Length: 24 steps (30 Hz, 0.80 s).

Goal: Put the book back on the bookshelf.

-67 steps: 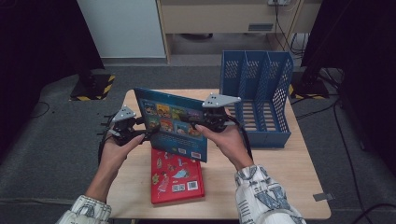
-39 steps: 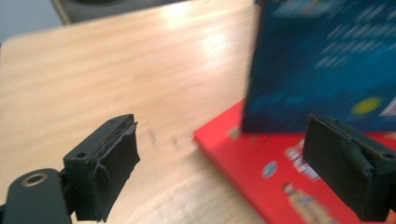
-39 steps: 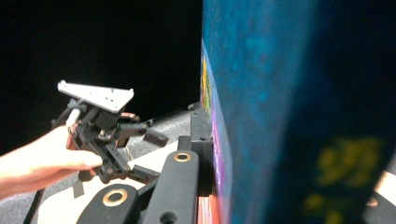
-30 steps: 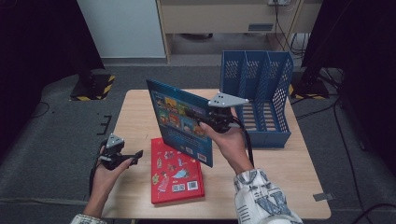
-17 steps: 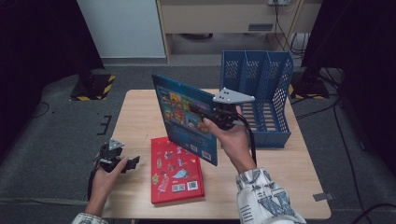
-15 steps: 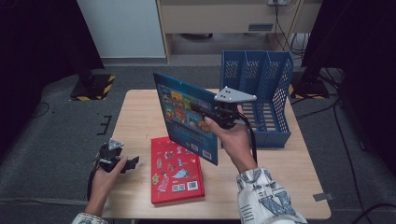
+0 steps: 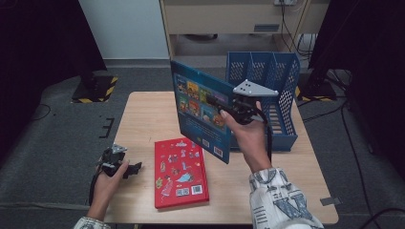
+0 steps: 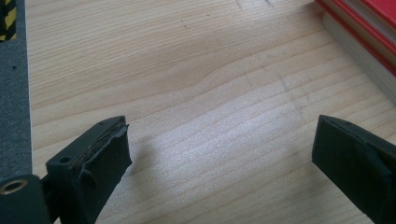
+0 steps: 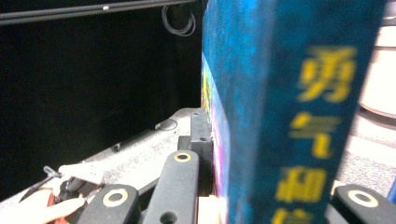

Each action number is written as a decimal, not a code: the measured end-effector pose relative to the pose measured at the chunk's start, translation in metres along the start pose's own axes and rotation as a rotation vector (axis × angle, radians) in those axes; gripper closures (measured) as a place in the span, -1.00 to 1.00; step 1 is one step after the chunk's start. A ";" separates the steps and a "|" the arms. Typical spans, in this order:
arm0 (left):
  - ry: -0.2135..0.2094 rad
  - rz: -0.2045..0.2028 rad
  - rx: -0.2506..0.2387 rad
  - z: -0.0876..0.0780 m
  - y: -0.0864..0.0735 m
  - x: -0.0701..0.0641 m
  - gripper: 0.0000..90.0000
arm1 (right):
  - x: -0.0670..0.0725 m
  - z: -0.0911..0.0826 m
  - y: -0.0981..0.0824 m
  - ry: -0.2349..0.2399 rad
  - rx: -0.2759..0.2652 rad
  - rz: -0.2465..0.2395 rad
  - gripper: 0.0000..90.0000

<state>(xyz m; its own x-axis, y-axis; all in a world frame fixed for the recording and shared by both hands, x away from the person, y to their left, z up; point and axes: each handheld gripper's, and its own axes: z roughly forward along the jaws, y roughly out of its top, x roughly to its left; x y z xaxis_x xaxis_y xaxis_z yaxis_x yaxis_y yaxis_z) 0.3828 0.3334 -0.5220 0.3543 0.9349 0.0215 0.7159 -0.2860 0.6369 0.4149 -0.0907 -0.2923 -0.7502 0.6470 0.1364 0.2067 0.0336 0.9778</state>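
Note:
A blue picture book [image 7: 200,107] hangs upright in the air over the table's middle. My right gripper [image 7: 228,109] is shut on its right edge, and the spine with yellow characters [image 9: 299,116] stands between the jaws of that gripper [image 9: 261,177]. A red book [image 7: 180,171] lies flat on the table near the front; its edge [image 8: 369,32] is at the upper right of the left gripper view. My left gripper [image 7: 134,168] rests low at the table's front left corner. This gripper [image 8: 219,154] is open; its jaws have just widened a little, with only bare wood between them.
A blue slotted file rack [image 7: 267,95] stands at the table's back right, just behind the raised book. The wooden table [image 7: 143,114] has bare surface at its left and far side. Grey carpet and a yellow-black striped base [image 7: 98,88] lie beyond the left edge.
My left gripper let go of the blue book, dropped to the table's front left corner and stayed there. The right gripper raised the book alone, up and toward the rack.

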 end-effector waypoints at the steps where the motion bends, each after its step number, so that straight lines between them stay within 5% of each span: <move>1: 0.000 0.000 0.001 0.000 0.000 0.000 -0.92 | -0.001 -0.001 0.001 -0.004 -0.004 0.004 0.85; 24: 0.006 -0.006 0.014 0.001 -0.001 0.000 -0.93 | -0.021 -0.032 0.033 -0.118 -0.066 0.040 0.85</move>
<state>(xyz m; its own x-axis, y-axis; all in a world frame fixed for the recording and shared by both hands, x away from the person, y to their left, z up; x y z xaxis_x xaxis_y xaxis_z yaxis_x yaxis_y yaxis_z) 0.3824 0.3340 -0.5235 0.3466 0.9378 0.0222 0.7263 -0.2833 0.6263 0.4178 -0.1273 -0.2575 -0.6626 0.7318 0.1595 0.1903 -0.0415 0.9808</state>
